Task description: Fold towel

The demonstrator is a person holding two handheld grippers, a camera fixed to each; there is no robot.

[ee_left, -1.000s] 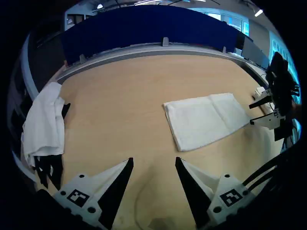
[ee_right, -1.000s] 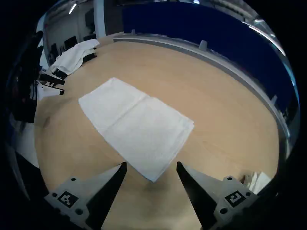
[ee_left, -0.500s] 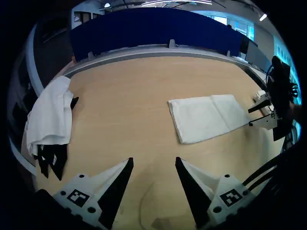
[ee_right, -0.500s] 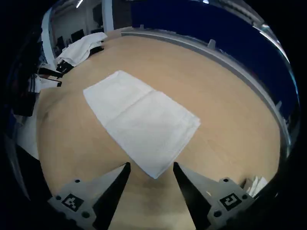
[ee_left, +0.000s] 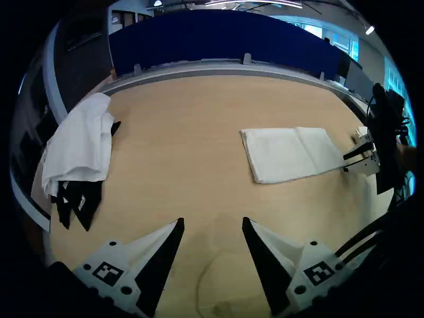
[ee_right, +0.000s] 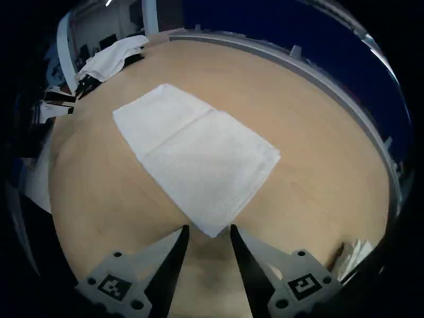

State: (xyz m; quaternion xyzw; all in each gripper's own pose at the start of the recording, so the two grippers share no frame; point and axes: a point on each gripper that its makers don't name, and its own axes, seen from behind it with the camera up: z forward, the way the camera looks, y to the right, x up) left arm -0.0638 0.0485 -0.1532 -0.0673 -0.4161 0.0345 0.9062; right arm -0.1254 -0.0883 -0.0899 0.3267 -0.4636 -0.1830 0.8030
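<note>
A white towel (ee_left: pixel 291 153), folded into a long rectangle with a crease across its middle, lies flat on the wooden table (ee_left: pixel 185 138). In the right gripper view the towel (ee_right: pixel 196 153) runs away from me, and its near corner lies right between my fingertips. My right gripper (ee_right: pixel 208 228) is low over the table, its jaws partly narrowed but still apart and not pressing the cloth. The left gripper view shows the right gripper (ee_left: pixel 362 157) at the towel's right end. My left gripper (ee_left: pixel 212 220) hangs open over bare table, well away from the towel.
A loose white cloth (ee_left: pixel 79 140) lies over black items at the table's left edge, also seen as the cloth (ee_right: pixel 114 55) in the right gripper view. A blue partition (ee_left: pixel 222 37) runs along the far edge. Some folded white items (ee_right: pixel 352 252) sit near the right gripper.
The right gripper has crept forward to the towel's near corner and its jaws have narrowed. The left gripper has drawn back and swung a little, so the towel looks farther away.
</note>
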